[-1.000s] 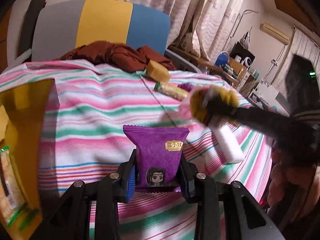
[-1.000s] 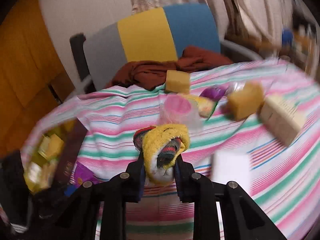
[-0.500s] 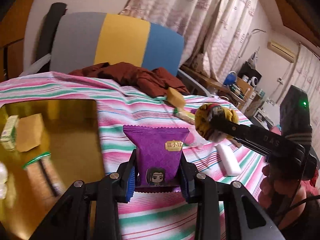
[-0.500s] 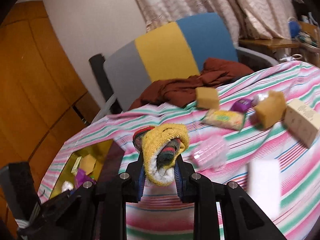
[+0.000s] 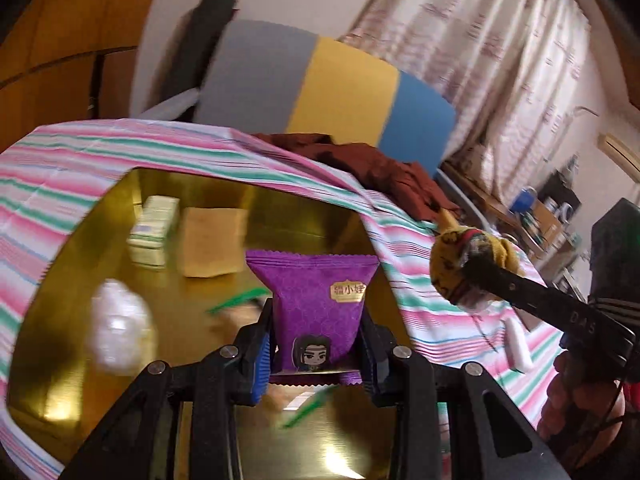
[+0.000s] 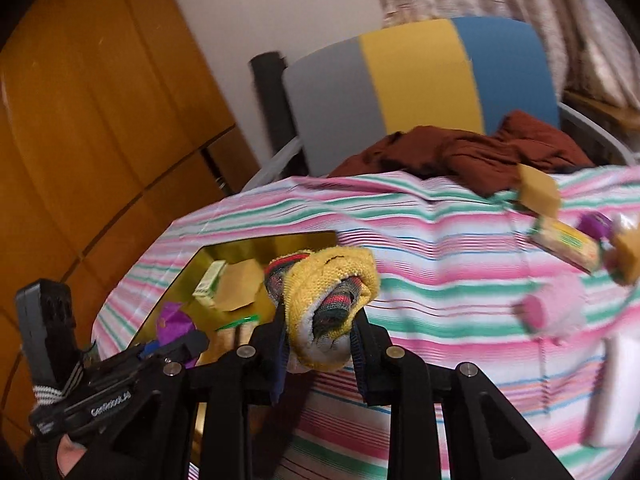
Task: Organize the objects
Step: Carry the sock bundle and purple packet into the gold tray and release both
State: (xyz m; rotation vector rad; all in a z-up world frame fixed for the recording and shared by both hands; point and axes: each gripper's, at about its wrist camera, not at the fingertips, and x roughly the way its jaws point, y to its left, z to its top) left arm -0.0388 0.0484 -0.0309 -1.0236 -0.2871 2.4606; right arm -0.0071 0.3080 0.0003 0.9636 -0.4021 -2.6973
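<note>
My left gripper point(image 5: 316, 360) is shut on a purple snack packet point(image 5: 316, 304), held upright over the open gold box point(image 5: 72, 380). In the box lie a green-white carton point(image 5: 154, 236), a tan block point(image 5: 212, 240), a clear crumpled wrap point(image 5: 116, 328) and a green-edged packet. My right gripper point(image 6: 320, 344) is shut on a rolled yellow sock point(image 6: 332, 292) above the striped cloth, just right of the gold box point(image 6: 240, 244). In the right wrist view the left gripper point(image 6: 176, 344) with its purple packet point(image 6: 172, 320) hangs over the box.
On the striped tablecloth point(image 6: 440, 240) to the right lie a tan block point(image 6: 538, 192), a yellow-green snack bar point(image 6: 564, 244), a pink roll point(image 6: 548, 312) and a white block point(image 6: 616, 392). A brown garment point(image 6: 480, 156) is heaped before a grey-yellow-blue chair point(image 6: 420, 80).
Both grippers have swung left across the table with their loads. The gold box has come from the left edge of the views to under the purple packet and beside the sock.
</note>
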